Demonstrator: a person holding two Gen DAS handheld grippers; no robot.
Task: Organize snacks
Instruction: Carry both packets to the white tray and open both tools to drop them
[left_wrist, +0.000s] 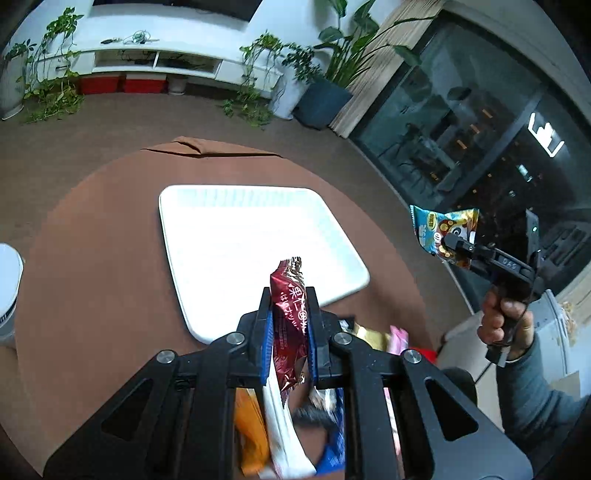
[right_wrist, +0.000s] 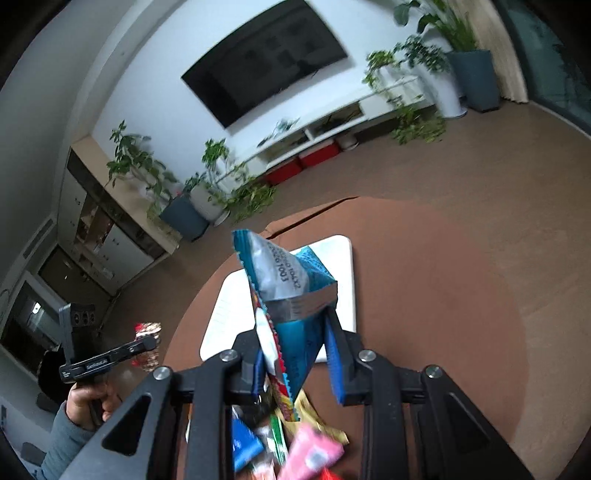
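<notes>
Left gripper (left_wrist: 289, 295) clamps dark red packet (left_wrist: 290, 325); right gripper (right_wrist: 295, 354) clamps blue packet (right_wrist: 291, 291); both raised over table's near edge, white tray (left_wrist: 229, 236) beyond.

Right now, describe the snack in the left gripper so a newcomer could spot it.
Start at the white tray on the round brown table. At its near edge the left gripper pinches a dark red packet with white lettering, held upright. The right gripper's snack is a blue packet.
</notes>
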